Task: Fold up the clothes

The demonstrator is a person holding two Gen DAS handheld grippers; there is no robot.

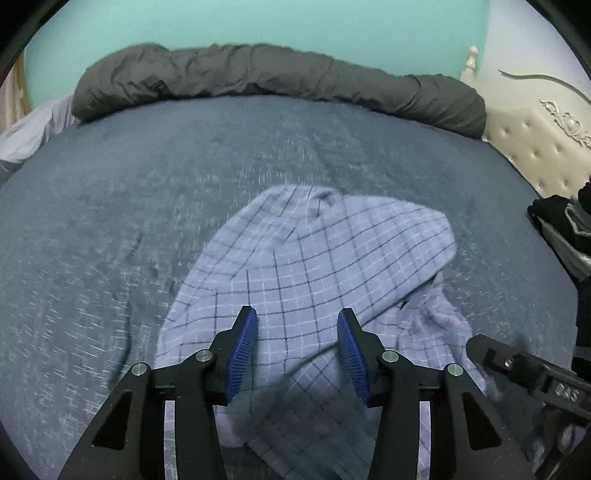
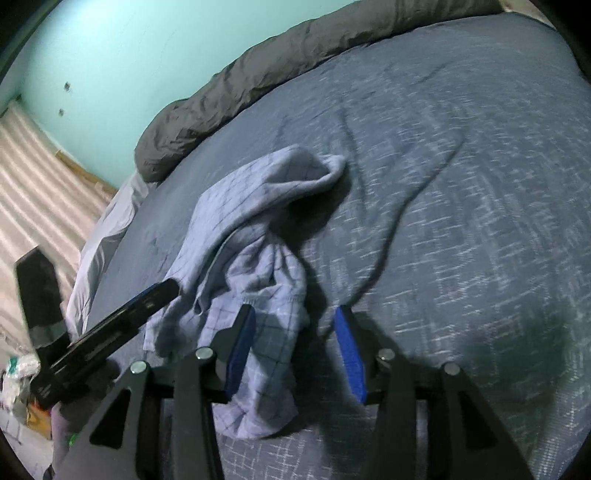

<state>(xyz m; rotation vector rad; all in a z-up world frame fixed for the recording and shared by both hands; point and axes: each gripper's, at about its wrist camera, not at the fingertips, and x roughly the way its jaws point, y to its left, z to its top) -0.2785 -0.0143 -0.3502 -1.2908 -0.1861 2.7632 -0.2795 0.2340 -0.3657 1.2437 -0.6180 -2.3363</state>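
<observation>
A pale blue checked garment (image 1: 295, 266) is lying crumpled on a dark blue bedspread (image 1: 129, 206), bunched into loose folds; the left gripper (image 1: 297, 354) is hovering just above its near end, blue pads (image 1: 242, 354) standing wide apart with nothing between them — the cloth is spreading ahead of and under the fingers. In the right wrist view the right gripper (image 2: 295, 350) is also gaping wide and holding nothing; the garment is sitting ahead and to the left of it, its left pad (image 2: 240, 354) over the cloth's edge, its right pad over bare bedspread. Beyond both tools a rolled grey duvet (image 1: 258, 77) is stretching along the far edge of the bed — against a turquoise wall (image 1: 258, 22); a cream tufted headboard (image 1: 535, 144) is showing far right of the left gripper.
</observation>
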